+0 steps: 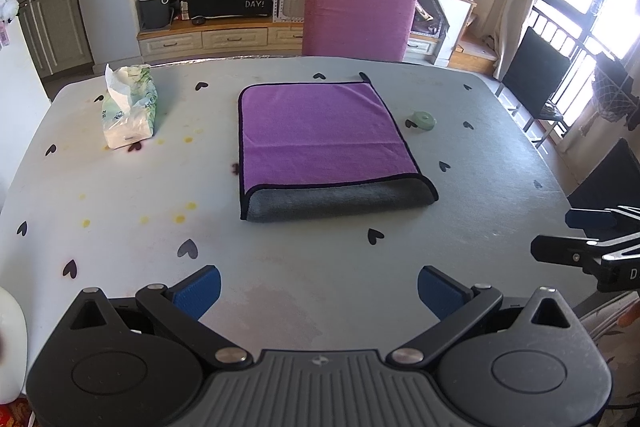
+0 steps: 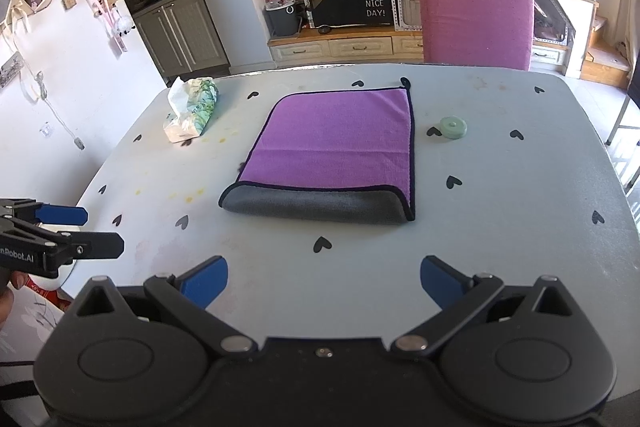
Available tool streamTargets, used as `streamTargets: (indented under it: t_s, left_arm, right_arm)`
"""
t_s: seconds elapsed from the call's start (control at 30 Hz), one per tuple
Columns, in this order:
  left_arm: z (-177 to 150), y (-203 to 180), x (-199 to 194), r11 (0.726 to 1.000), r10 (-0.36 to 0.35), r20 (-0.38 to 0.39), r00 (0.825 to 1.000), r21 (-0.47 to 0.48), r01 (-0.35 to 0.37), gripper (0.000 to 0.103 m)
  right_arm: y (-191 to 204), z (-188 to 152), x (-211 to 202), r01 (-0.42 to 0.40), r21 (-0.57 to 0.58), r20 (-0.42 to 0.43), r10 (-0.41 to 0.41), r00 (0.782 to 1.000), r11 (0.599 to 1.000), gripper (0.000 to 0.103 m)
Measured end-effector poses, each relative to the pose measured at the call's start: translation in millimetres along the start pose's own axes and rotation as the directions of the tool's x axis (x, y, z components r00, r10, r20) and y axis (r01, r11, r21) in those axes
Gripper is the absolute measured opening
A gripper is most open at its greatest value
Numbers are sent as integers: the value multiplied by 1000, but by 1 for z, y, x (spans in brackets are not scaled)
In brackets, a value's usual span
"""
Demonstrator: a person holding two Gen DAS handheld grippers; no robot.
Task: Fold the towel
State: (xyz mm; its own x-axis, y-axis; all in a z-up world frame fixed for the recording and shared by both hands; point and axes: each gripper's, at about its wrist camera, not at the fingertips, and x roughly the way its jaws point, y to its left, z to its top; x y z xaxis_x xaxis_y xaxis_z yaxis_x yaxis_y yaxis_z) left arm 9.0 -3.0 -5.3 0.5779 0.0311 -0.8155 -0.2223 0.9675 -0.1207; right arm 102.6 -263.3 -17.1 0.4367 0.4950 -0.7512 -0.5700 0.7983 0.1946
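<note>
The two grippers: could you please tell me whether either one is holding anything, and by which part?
Nothing is held. The left gripper and right gripper are both open, short of the folded purple and grey towel.

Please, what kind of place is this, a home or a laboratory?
Most likely a home dining room: a table with a heart-print cover, a pink chair behind it, and a sideboard crowded with household things.

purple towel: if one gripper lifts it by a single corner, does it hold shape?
Probably not. The towel lies flat and folded, its grey underside curling softly at the near fold, so it looks limp; the layers would likely fall open. Its plush pile suggests decent grip on the table, so pushing may bunch it.
</note>
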Motion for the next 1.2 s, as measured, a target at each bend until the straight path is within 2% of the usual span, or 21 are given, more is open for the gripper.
streamTargets:
  t_s: [0.4, 0.63, 0.87, 1.0, 1.2]
  left_arm:
    - [22, 10, 33, 999, 35, -4, 999, -11, -35, 103]
    - [36, 9, 55, 997, 70, 16, 997, 25, -71, 103]
    - [50, 14, 82, 993, 101, 29, 994, 60, -103, 103]
    - [59, 23, 100, 989, 134, 30, 990, 54, -136, 103]
    - [73, 38, 127, 987, 148, 21, 989, 60, -149, 103]
  right_arm:
    - [-8, 19, 27, 26, 0, 11, -26, 1000, 1000, 103]
    - [-15, 37, 46, 31, -9, 37, -31, 999, 999, 103]
    - [-19, 54, 67, 39, -71, 60, -35, 998, 997, 103]
    - [-27, 63, 79, 23, -28, 91, -21, 996, 999, 103]
    - [-44, 77, 106, -33, 39, 91, 29, 995, 999, 103]
